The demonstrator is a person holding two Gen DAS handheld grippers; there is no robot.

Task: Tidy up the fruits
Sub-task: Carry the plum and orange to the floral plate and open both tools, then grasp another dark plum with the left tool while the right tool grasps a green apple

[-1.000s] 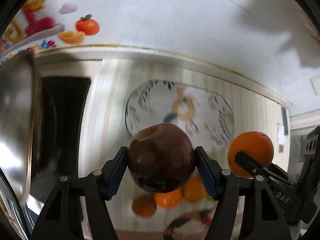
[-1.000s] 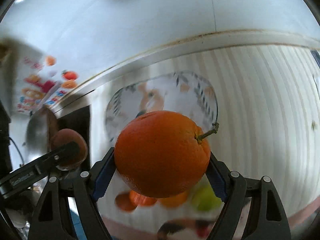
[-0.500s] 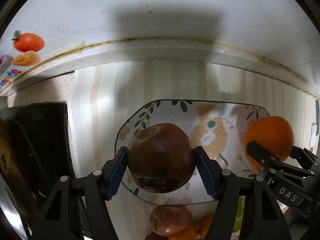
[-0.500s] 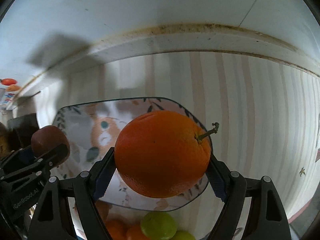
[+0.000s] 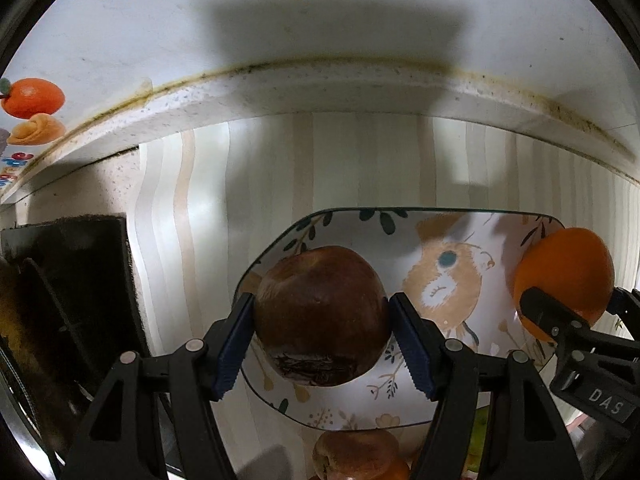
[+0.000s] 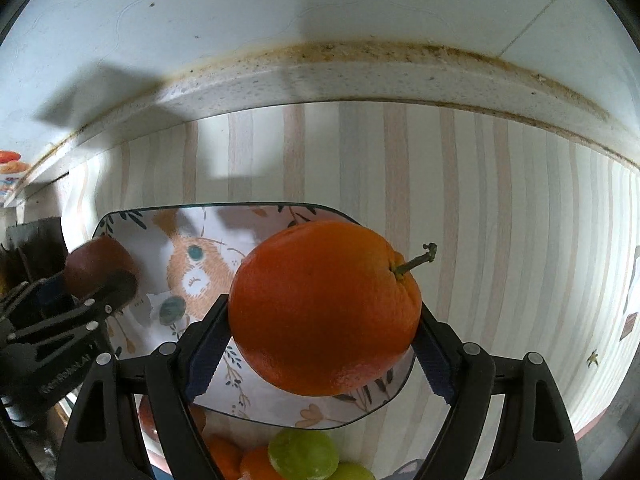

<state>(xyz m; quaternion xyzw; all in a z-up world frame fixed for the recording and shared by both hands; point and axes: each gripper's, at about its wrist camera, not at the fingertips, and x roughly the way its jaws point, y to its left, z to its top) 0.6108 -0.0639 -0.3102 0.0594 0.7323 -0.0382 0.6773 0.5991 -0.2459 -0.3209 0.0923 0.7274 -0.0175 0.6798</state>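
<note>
My left gripper (image 5: 322, 344) is shut on a dark red-brown apple (image 5: 320, 316) and holds it over the left part of a plate (image 5: 496, 236) printed with a rabbit and leaves. Over the plate's right part my right gripper (image 6: 322, 340) is shut on a large orange (image 6: 324, 304) with a short stem. From the left wrist view the orange (image 5: 564, 276) shows at the right edge in the other gripper. In the right wrist view the apple (image 6: 98, 264) appears at the left. Both grippers point down at the plate.
The plate lies on a striped mat (image 6: 500, 220) on a counter against a white wall (image 5: 320, 12). Below the plate's near edge lie several loose fruits: oranges (image 6: 256, 464), green ones (image 6: 304, 454) and a brownish one (image 5: 356, 454). A dark object (image 5: 68, 280) stands at the left.
Both grippers came down toward the plate with their fruit still gripped; the plate now looks larger and nearer. Most of that drop came earlier, with little movement in the last half second.
</note>
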